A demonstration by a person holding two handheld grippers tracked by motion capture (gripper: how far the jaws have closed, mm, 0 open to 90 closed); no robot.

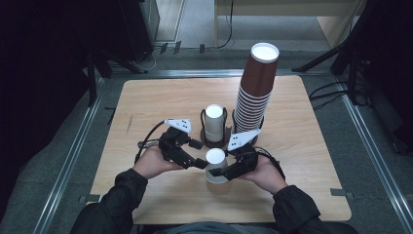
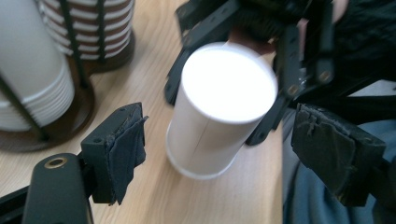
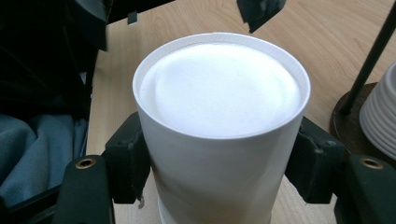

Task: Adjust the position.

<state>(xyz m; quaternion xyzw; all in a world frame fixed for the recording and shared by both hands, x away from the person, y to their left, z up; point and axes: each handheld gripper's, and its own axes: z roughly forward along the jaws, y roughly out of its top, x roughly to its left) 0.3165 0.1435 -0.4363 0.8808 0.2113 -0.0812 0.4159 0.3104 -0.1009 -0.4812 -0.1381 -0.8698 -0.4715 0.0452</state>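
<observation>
A white paper cup stands upside down on the wooden table near its front edge, closed base up. My right gripper is shut on the cup, with the jaws pressed against both sides of its wall; the gripper's midpoint falls on the cup's wall. My left gripper is open just left of the cup. In its own view the cup stands a little ahead of the left gripper, apart from both pads, and the right gripper holds it from behind.
A stack of white cups sits in a black wire holder behind the held cup. To its right leans a tall stack of brown cups. Both of the person's dark sleeves lie over the table's front edge.
</observation>
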